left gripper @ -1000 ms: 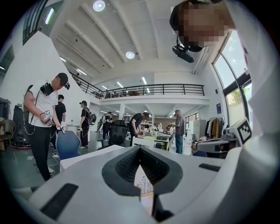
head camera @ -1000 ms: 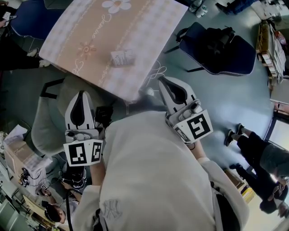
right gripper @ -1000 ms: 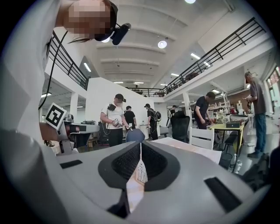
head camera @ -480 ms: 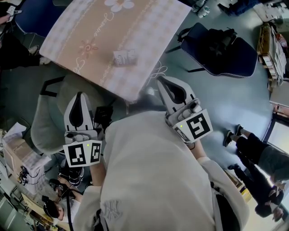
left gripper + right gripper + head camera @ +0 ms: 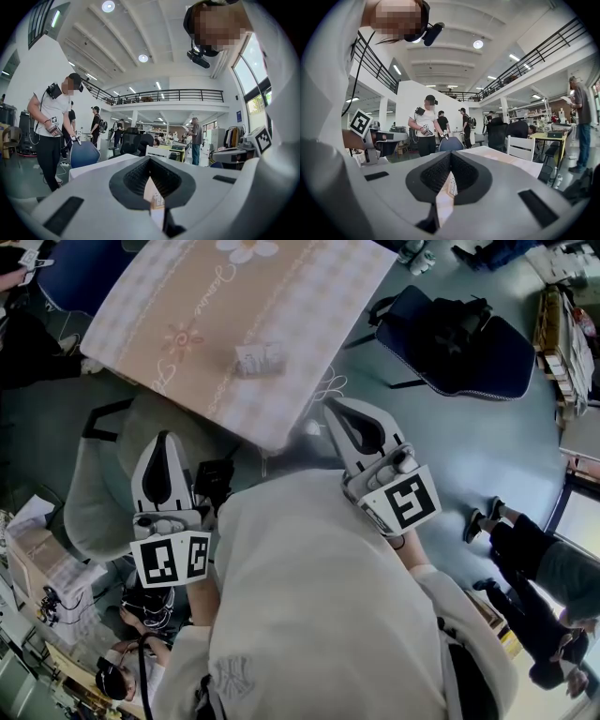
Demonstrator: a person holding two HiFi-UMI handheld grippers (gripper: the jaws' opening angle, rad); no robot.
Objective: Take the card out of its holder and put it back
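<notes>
Peach tablecloth point(image 5: 187, 296) with pale checked bands and white daisy print, whitish card holder point(image 5: 260, 359), white left gripper point(image 5: 167, 435) and right gripper point(image 5: 329, 405), black pads point(image 5: 160, 474), black-and-white square markers point(image 5: 174, 558), navy chair point(image 5: 497, 371).

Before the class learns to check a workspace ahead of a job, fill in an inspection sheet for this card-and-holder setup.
Surface: table under a pink checked cloth with a flower print.
Job's things: card holder stands on the cloth, apart from both grippers; the card is too small to tell.
Clutter: nothing seen on the cloth.
Grippers: left gripper shut, empty; right gripper shut, empty, its jaws just closed the last bit; both held short of the table.
Cables: black cable at the person's left side.
Surroundings: grey chair at the table; blue chair with a black bag; bystander.
</notes>
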